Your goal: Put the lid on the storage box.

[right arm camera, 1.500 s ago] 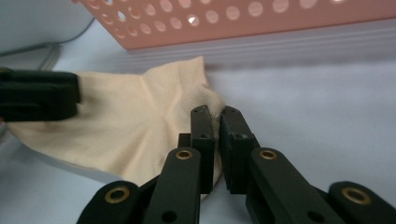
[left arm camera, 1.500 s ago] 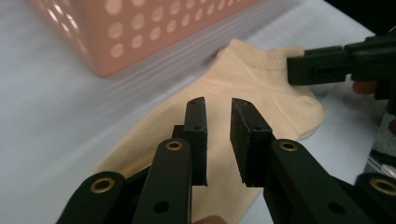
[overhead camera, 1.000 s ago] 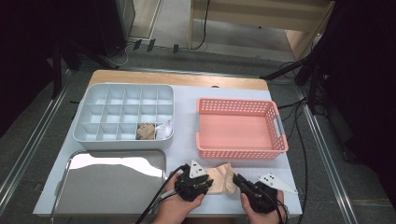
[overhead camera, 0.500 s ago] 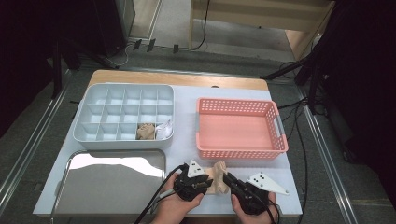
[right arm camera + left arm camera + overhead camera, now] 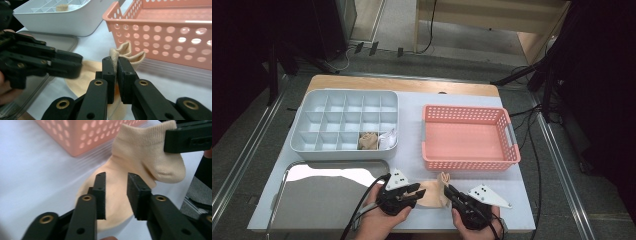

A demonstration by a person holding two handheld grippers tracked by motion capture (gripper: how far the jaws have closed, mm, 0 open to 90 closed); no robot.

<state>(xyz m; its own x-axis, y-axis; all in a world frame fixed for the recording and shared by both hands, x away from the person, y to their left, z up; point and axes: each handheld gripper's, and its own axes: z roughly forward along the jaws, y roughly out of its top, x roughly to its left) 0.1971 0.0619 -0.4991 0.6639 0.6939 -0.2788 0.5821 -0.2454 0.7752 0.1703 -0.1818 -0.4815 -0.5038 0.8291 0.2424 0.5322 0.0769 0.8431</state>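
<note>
A small cream-coloured knitted ankle sock lies at the near edge of the white table, just in front of the salmon-pink perforated plastic basket, as a person works it with 2 hand-held grippers. The right gripper has its jaws pressed together on the sock's cuff, lifting that end clear of the surface, apparently to hold the fabric taut. The left gripper hovers over the toe end with its jaws apart and nothing between them, seemingly lining up to fold or flatten the foot. A pale grey plastic divided organiser tray at rear left holds 2 bundled pieces of cloth in its front compartments; a shiny metal tray sits beside the hands. Compared with 1 second ago, the right gripper has moved in from the table's right edge to the sock, whose cuff now stands raised.
</note>
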